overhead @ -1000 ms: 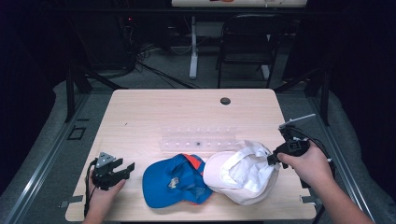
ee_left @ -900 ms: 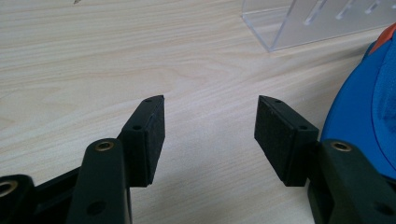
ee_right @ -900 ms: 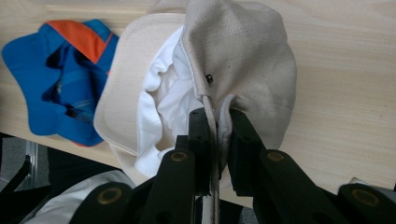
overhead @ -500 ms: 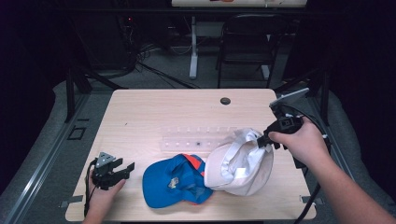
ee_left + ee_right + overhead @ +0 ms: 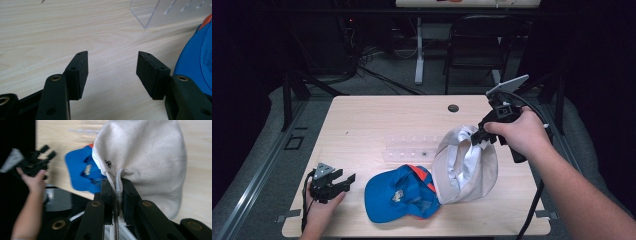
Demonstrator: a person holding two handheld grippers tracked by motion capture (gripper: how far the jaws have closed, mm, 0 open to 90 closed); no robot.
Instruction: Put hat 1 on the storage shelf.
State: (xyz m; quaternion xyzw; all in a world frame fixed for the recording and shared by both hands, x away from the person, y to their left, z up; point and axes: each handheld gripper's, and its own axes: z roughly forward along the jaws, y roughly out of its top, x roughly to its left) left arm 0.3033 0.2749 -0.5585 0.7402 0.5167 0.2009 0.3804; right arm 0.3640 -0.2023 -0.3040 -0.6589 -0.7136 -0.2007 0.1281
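A cream cap [image 5: 464,167] hangs tilted above the table's right half, its lower edge near the wood. My right gripper [image 5: 477,138] is shut on the cap's rear strap; in the right gripper view the cream cap [image 5: 147,155] fabric is pinched between the black pads at my right gripper [image 5: 116,182]. A blue cap [image 5: 399,194] with an orange panel lies on the table beside it, and the blue cap [image 5: 83,171] shows past the cream one. My left gripper [image 5: 343,180] rests open at the front left; my left gripper [image 5: 112,66] stands over bare wood, left of the blue cap [image 5: 197,62].
A clear plastic rack [image 5: 412,148] lies in the table's middle, behind the caps; a corner of the clear rack [image 5: 170,11] shows ahead of the left jaws. A small dark hole [image 5: 453,108] marks the table's far side. A chair and stands are beyond the table.
The right gripper has risen and moved toward the table's far right, lifting the cream cap off the table so it hangs. The left gripper and blue cap have stayed put.
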